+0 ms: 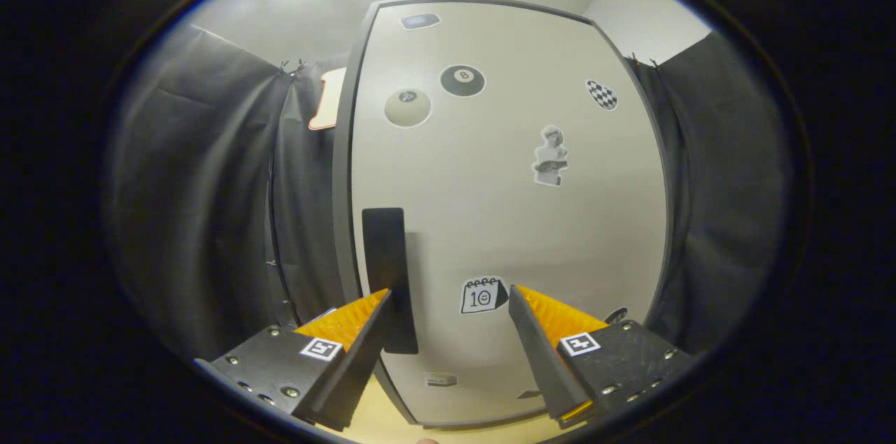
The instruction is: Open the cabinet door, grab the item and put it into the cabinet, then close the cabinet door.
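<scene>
The hand-held gripper (448, 304) sat at the bottom centre of the frame with its two fingers spread well apart and nothing held between them. The left fingertip (374, 314) lay against, or just in front of, the lower part of the dark handle (386, 269); whether it touched could not be told. The right finger (532, 332) stood clear of the handle, over bare door surface.

The cabinet door (504, 220) filled the centre of the frame, pale, shut and framed by a dark edge. The handle was an upright dark strip at the door's lower left, close to that edge. Between the fingers, low on the door, was a calendar sticker (483, 295). Higher up were a black billiard-ball sticker (462, 80), a pale ball sticker (407, 106) to its left, a checkered sticker (602, 94) at upper right and a statue-bust sticker (551, 155) right of centre. A small label (439, 379) sat near the door's bottom.

A strip of light wooden bench (378, 423) showed beneath the fingers at the bottom. Dark curtain (203, 206) hung to the left and right of the cabinet.
</scene>
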`<state>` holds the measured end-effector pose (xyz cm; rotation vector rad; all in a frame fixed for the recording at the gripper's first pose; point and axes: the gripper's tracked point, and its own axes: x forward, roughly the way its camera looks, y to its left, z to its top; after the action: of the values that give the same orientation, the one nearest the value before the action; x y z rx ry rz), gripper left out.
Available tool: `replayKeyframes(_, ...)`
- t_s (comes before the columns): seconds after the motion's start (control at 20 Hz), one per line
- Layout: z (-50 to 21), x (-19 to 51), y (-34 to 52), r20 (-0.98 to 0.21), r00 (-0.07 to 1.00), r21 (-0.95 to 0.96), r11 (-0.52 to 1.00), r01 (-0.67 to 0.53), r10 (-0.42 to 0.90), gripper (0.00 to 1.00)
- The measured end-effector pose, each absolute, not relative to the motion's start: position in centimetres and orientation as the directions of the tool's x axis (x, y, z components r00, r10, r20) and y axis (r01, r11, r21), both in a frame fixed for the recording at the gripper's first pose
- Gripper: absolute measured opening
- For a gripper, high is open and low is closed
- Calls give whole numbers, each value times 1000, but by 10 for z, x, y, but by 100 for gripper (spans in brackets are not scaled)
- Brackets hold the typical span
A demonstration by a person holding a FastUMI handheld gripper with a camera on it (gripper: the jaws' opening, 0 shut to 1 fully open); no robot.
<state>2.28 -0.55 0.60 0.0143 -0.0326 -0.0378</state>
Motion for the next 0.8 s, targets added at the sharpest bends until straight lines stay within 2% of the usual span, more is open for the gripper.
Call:
replayKeyframes(0.15,5,23,-5,31,999,21,999,38,-39,97)
replayKeyframes(0.4,19,26,15,84,996,63,997,-38,33,97)
replayKeyframes(0.65,8,35,22,60,997,60,997,-58,54,97)
replayKeyframes(0.8,3,43,34,49,995,81,993,-90,86,76)
